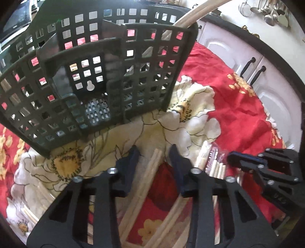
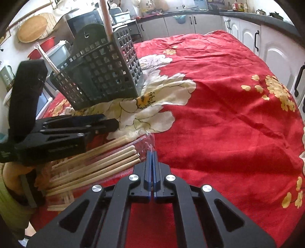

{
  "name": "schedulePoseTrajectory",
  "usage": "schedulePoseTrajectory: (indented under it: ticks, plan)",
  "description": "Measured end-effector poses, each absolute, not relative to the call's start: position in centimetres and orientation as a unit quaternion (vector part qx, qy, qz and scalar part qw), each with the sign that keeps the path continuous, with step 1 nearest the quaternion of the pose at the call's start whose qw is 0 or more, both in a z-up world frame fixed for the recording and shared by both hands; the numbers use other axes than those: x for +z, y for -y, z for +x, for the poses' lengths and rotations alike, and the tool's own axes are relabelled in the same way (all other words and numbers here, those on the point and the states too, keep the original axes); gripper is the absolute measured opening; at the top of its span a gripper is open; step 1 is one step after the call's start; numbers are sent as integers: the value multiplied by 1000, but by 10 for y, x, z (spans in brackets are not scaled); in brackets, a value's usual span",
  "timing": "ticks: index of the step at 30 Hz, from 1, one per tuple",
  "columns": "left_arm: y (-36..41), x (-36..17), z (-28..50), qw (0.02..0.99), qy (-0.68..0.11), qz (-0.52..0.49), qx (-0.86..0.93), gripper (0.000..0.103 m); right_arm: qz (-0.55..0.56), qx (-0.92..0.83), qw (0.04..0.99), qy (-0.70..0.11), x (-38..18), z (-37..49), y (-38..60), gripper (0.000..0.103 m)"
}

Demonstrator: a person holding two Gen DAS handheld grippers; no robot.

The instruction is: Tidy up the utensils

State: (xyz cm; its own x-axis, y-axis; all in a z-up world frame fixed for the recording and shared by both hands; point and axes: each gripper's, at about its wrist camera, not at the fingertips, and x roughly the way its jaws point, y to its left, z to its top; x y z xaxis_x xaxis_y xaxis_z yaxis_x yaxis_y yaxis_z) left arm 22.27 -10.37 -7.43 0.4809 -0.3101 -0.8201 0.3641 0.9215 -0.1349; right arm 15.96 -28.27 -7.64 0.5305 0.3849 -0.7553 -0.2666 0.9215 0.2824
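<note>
A dark green perforated utensil caddy stands on the red floral cloth, also in the right wrist view. Pale wooden sticks stand in it. My left gripper is open just above a bundle of flat wooden sticks, one finger on each side. It shows at the left of the right wrist view. My right gripper is shut with nothing visibly held, next to a clear-wrapped pack of round wooden chopsticks. The right gripper shows at the lower right of the left wrist view.
The red cloth with white and yellow flowers covers the table. White cabinets with black handles stand behind. Ladles hang on the wall. A microwave and round wooden boards stand behind the caddy.
</note>
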Motion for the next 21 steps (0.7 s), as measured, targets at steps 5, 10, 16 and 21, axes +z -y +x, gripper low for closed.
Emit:
schedulePoseTrajectory:
  ticks: [5, 10, 16, 21]
  plan:
    - [100, -75, 227, 860, -471, 21, -195, 12, 68, 189, 882, -427, -62, 156, 285, 1]
    - [88, -71, 225, 859, -470, 2, -204, 9, 63, 196, 893, -400, -42, 150, 284, 1]
    - [70, -44, 211, 870, -442, -25, -216, 8, 54, 211, 910, -354, -10, 141, 278, 1]
    - [52, -10, 197, 888, -404, -36, -218, 7, 32, 234, 918, -317, 19, 133, 263, 1]
